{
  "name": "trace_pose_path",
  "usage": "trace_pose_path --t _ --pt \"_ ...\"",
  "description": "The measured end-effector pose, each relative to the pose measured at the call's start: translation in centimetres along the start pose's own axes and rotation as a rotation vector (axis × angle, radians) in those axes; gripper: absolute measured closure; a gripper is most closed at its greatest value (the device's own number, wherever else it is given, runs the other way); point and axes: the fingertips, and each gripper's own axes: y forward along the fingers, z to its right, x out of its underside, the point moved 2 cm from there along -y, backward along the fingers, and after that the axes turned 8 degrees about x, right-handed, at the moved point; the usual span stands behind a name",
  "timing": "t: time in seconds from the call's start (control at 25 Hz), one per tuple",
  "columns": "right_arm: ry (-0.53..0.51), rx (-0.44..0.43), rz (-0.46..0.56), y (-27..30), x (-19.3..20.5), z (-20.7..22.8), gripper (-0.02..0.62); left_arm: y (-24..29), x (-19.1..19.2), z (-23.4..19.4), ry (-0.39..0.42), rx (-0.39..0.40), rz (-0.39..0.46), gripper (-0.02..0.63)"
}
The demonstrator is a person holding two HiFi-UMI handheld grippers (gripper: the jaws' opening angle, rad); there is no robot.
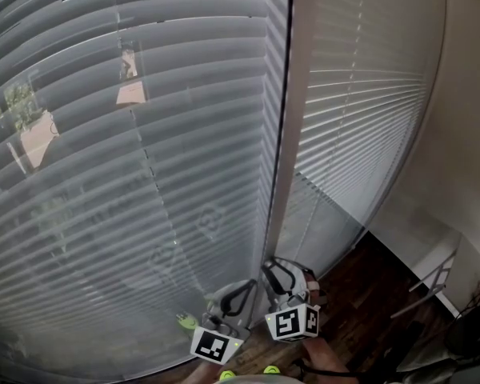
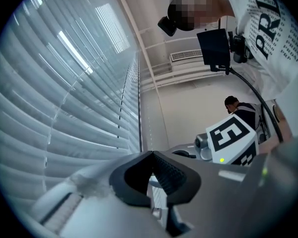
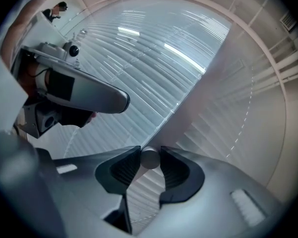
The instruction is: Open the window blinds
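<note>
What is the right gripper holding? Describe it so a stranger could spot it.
Find the pale post between the wide blind and the narrow blind. Low beside it, the right gripper grips the tilt wand: a round pale rod, unlike the flat slats around it.

Only a stub of the wand (image 3: 150,159) shows between the right gripper's (image 3: 150,153) jaws; its upper run is lost against the window post (image 1: 285,134). The hand (image 1: 330,363) behind that gripper is cut by the head view's bottom edge. Greenery (image 1: 19,101) beyond the blinds (image 1: 160,190) is a blur. A far figure (image 2: 237,106) is too small to make out.
</note>
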Motion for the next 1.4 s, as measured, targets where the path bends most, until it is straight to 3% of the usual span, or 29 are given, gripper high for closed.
trace_pose_path --t 0.4,1.12,1.4 --pt "0.131 -0.023 -0.013 -0.2 -0.4 0.3 0.466 -0.6 -0.4 0.4 -0.01 -0.005 0.008 0.614" --pt "0.671 -0.1 -0.015 0.1 0.7 1.5 0.465 -1.0 -0.2 0.5 -0.015 -0.002 0.011 0.614" --pt "0.942 -0.16 -0.01 0.2 1.1 1.8 0.465 -0.9 -0.1 0.4 -0.015 0.004 0.003 0.614"
